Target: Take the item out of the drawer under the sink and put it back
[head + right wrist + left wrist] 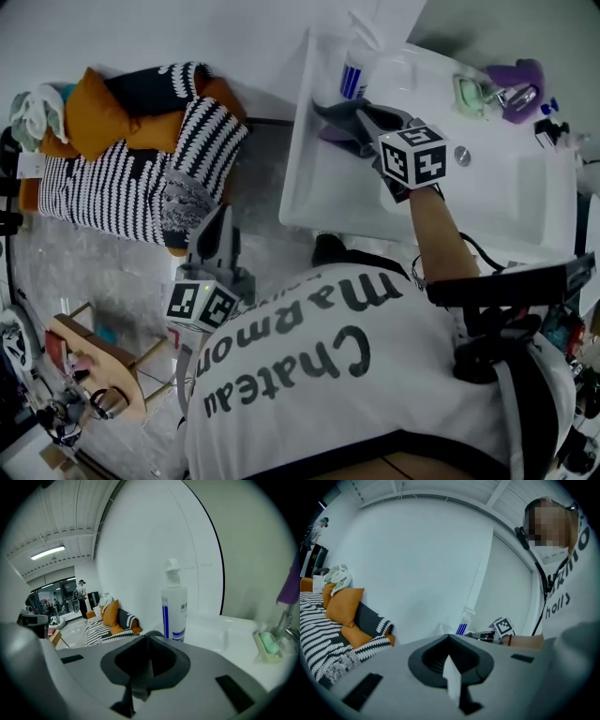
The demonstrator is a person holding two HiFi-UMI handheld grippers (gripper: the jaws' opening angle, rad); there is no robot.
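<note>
No drawer shows in any view. My right gripper (323, 111) hangs over the left end of the white sink counter (309, 192), beside a white spray bottle with blue stripes (354, 67). In its own view the jaws (149, 635) meet at the tip, with the bottle (173, 611) just beyond. A small purple patch (332, 134) lies under the fingers; I cannot tell whether it is held. My left gripper (217, 220) is low at the left, beside the person's body, pointing away from the sink. Its jaws (449, 637) are shut with nothing between them.
A faucet (517, 94) draped in something purple and a green soap dish (469, 91) sit at the counter's far right. A striped sofa with orange cushions (122, 159) stands left of the sink. A wooden stool (98, 361) is at the lower left.
</note>
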